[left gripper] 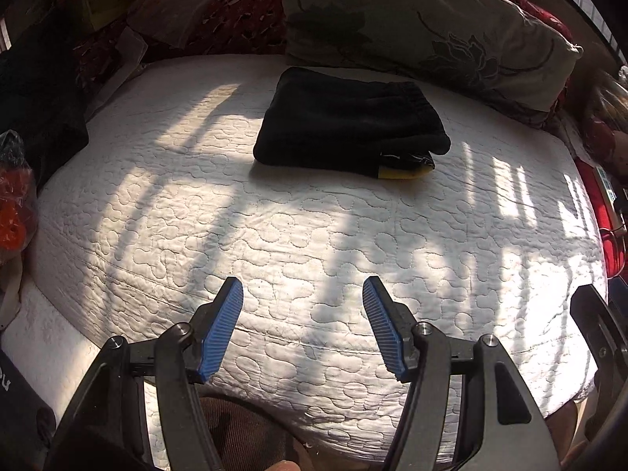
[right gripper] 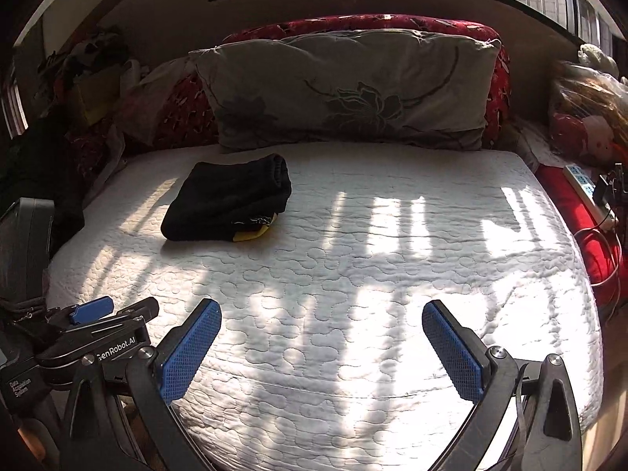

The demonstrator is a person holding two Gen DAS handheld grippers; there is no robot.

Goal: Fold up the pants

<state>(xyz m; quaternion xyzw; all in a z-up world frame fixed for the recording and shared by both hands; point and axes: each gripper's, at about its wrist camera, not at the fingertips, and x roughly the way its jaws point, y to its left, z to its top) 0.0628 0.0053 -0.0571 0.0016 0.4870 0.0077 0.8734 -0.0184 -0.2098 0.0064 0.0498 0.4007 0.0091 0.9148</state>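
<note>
- The left gripper (left gripper: 303, 294) is sitting nearest the left wrist lens, its blue ribbed fingers (left gripper: 223, 325) spread apart with nothing between them, hanging over the near edge of the white quilted mattress (left gripper: 314, 259).
- The right gripper (right gripper: 322, 316) is likewise standing released in its own view, its blue mesh-textured pads (right gripper: 188, 353) splayed wide over bare quilt, gripping nothing.
- The black pants (left gripper: 349, 125) are lying folded into a compact bundle well ahead of the left gripper, slightly right of its centre line, resting on the mattress and apart from both tools.
- From the right gripper, the same pants (right gripper: 231, 204) are lying well ahead and off to the left, with the gathered waistband facing the far side.
- A yellow patch (left gripper: 400, 172) is peeking out from the near right corner of the bundle.
- A grey flower-print pillow (left gripper: 424, 23) is leaning just beyond the pants, at the head of the bed, with a red patterned cushion (right gripper: 353, 23) showing behind it.
- Bars of sunlight and shadow are falling across the quilt between the grippers and the pants.
- In the right wrist view the left gripper's body (right gripper: 106, 329) is showing just to the left of the right gripper, marked "GenRobot.AI".
- A white power strip (right gripper: 585, 184) is lying on red fabric far right of the right gripper.
</note>
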